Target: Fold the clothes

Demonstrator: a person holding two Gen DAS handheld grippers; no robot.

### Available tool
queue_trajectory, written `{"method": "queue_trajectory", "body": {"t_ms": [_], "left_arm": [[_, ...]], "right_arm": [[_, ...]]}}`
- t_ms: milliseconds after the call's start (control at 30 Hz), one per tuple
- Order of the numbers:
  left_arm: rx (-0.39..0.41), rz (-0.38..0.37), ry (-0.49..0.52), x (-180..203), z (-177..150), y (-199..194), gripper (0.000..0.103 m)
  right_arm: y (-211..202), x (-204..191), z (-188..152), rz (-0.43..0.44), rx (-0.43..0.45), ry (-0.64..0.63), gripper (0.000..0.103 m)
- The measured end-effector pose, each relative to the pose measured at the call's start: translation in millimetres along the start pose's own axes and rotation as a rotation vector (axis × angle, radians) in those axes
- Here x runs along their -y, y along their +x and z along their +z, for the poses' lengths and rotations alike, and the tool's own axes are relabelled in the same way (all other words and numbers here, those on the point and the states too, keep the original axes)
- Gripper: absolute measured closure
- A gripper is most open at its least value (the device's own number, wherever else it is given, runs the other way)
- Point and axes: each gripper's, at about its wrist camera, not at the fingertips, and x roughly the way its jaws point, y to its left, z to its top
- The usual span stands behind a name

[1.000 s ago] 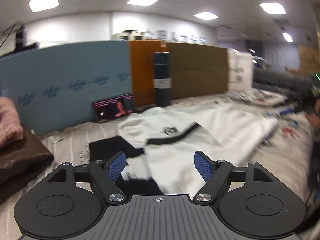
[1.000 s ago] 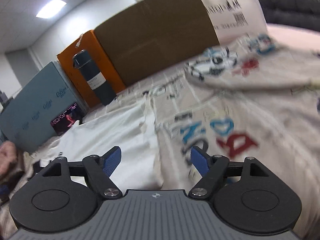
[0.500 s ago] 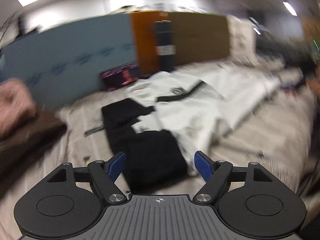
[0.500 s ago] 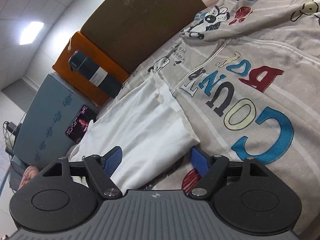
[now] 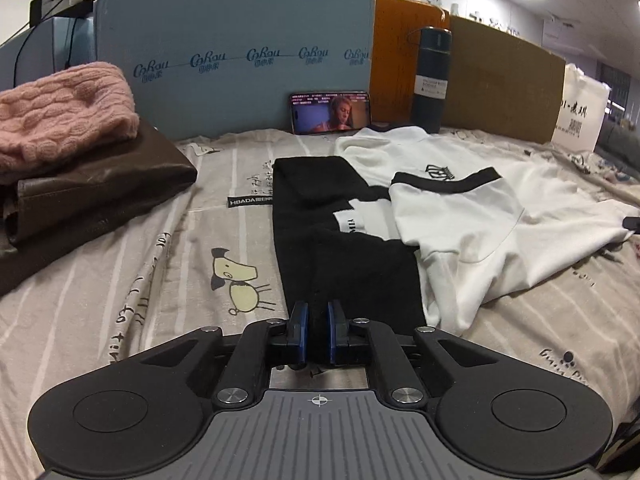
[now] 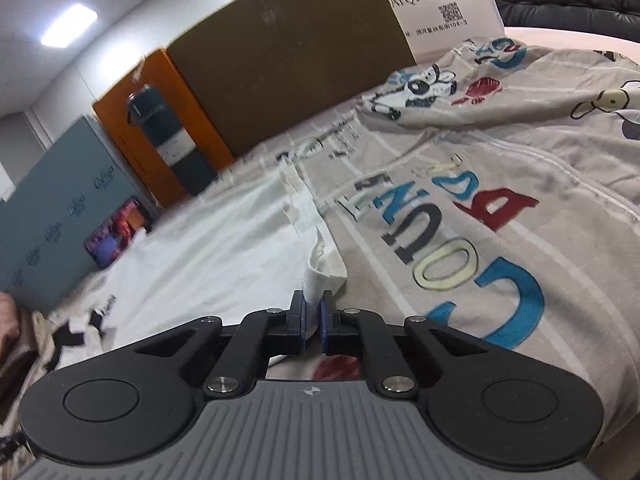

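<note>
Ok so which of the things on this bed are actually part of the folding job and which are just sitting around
Part of the job:
- black-and-white shirt, spread on the bedsheet
- left gripper, shut on its black edge
- right gripper, shut on its white edge

Just lying about:
- pink knit sweater on a brown jacket
- phone
- dark bottle
- white bag

The tall pale-blue foam board (image 5: 232, 60) repeats a cursive logo, roughly "CoRou", along one line; a small black fabric tag (image 5: 250, 201) on the cartoon-printed beige bedsheet (image 6: 520, 184) reads "HBADA"; the sheet also carries big coloured letters, upside down, "COUNT"; the white paper bag (image 6: 440, 4) shows "AIQI" with Chinese characters.
</note>
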Motion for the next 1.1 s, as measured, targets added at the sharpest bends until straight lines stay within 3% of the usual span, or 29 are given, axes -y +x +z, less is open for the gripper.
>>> {"method": "queue_trajectory", "body": {"t_ms": [67, 133, 200, 267, 333, 367, 433, 500, 700, 867, 1000, 1100], "left_arm": [[0.007, 0.021, 0.008, 1, 1, 0, 0.087], [0.022, 0.019, 0.018, 0, 4, -2, 0.086], [0.047, 0.030, 0.032, -2, 12, -2, 0.080], [0.084, 0.006, 0.028, -7, 24, -1, 0.076], [0.128, -0.031, 0.015, -11, 44, 4, 0.071], [0.151, -0.047, 0.017, -12, 55, 8, 0.069], [0.192, -0.086, 0.026, -12, 79, 16, 0.054], [0.211, -0.139, 0.049, -9, 107, 32, 0.045], [0.153, -0.285, 0.025, 1, 185, 116, 0.043], [0.116, -0.304, 0.026, 15, 223, 184, 0.042], [0.029, -0.357, 0.080, 26, 239, 236, 0.041], [-0.037, -0.354, 0.081, 37, 244, 278, 0.040]], "right_arm": [[0, -5, -4, -0.024, 0.005, -0.053, 0.093], [-2, -10, -3, -0.068, 0.016, -0.099, 0.082], [-2, -13, 2, -0.133, 0.034, -0.140, 0.064], [-2, -15, 11, -0.191, 0.065, -0.170, 0.059], [-3, -19, 21, -0.193, 0.109, -0.184, 0.052], [-3, -22, 27, -0.164, 0.127, -0.182, 0.047], [1, -33, 40, -0.082, 0.143, -0.187, 0.039], [10, -51, 54, 0.009, 0.146, -0.203, 0.034], [68, -109, 101, 0.247, 0.044, -0.130, 0.024], [137, -133, 115, 0.289, -0.050, -0.106, 0.022], [169, -107, 109, 0.352, -0.090, 0.005, 0.022], [180, -95, 106, 0.340, -0.139, 0.044, 0.022]]}}
